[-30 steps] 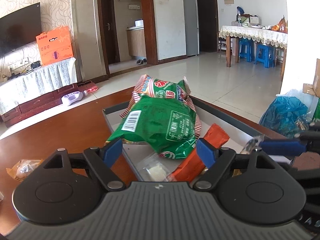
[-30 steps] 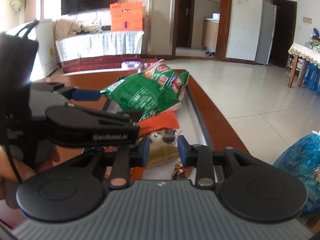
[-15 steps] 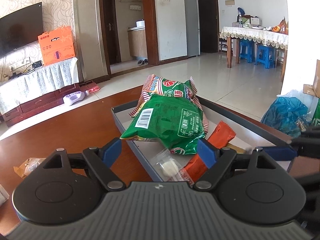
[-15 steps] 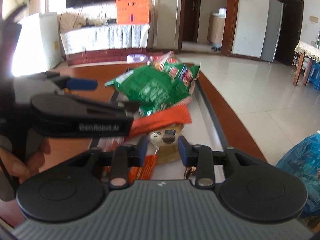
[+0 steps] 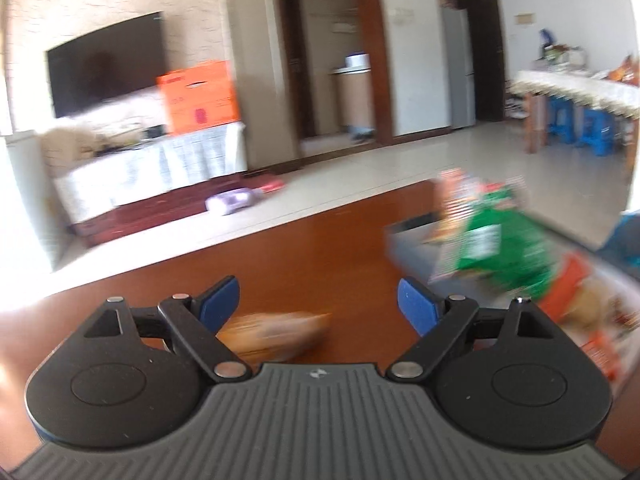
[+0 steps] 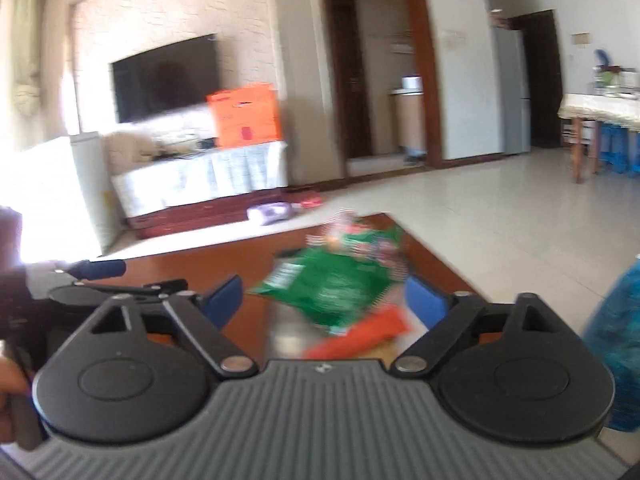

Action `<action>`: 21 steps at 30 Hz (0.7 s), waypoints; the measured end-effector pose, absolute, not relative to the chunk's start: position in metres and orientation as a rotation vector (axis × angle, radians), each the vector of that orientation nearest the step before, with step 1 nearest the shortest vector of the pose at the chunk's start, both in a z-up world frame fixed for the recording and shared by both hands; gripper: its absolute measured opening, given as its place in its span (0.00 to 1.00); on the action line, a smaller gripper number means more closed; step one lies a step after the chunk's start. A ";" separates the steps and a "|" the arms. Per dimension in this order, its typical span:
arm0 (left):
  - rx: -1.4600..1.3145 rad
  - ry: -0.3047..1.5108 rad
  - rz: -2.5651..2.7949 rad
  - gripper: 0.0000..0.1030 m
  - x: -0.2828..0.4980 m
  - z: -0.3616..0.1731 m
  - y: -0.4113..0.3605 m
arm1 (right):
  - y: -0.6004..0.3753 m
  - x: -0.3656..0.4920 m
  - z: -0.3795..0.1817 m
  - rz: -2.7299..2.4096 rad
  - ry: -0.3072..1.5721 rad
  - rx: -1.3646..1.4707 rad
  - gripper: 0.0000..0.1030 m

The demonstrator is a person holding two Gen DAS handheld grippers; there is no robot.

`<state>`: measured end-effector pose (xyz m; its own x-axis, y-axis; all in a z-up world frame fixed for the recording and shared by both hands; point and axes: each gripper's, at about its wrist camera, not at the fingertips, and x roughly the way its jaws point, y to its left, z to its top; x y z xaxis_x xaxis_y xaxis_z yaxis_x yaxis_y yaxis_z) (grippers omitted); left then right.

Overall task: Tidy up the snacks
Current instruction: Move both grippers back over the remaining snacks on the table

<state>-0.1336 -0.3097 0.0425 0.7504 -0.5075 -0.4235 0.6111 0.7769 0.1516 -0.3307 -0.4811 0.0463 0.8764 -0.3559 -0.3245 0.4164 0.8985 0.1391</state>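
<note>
The views are motion-blurred. My left gripper (image 5: 318,304) hangs over the brown table (image 5: 312,252), jaws opening, nothing pressed between the pads. A yellowish snack packet (image 5: 276,334) lies on the wood just under and between its fingers. To its right, the grey tray (image 5: 404,234) carries green snack bags (image 5: 504,252) and an orange packet (image 5: 568,280). My right gripper (image 6: 323,302) hovers over the tray's near end, jaws opening wide and empty, with the green bags (image 6: 332,280) and orange packet (image 6: 360,336) ahead of it.
In the right wrist view, the left gripper's blue finger (image 6: 100,269) and a hand (image 6: 8,380) sit at the left edge. A blue plastic bag (image 6: 616,320) is on the floor beyond the table's right edge. A TV stand with an orange box (image 6: 244,114) stands far off.
My left gripper swung left, away from the tray, and is now over the loose yellowish packet. My right gripper's jaws went from narrow around a small packet to wide apart, and it rose.
</note>
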 end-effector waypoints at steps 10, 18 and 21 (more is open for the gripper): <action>0.321 0.526 -0.423 0.91 -0.045 0.004 -0.171 | -0.409 -0.220 0.035 -0.206 0.442 0.123 0.89; 0.298 0.595 -0.476 0.93 -0.026 -0.014 -0.146 | -0.384 -0.161 0.000 -0.174 0.542 0.095 0.89; 0.308 0.604 -0.492 0.93 -0.027 -0.016 -0.149 | -0.376 -0.142 -0.013 -0.173 0.571 0.041 0.89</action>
<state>-0.0266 -0.1492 -0.0160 0.7142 -0.3484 -0.6071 0.5240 0.8412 0.1337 -0.1420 -0.3763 -0.0127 0.8272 -0.1515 -0.5411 0.1742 0.9847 -0.0094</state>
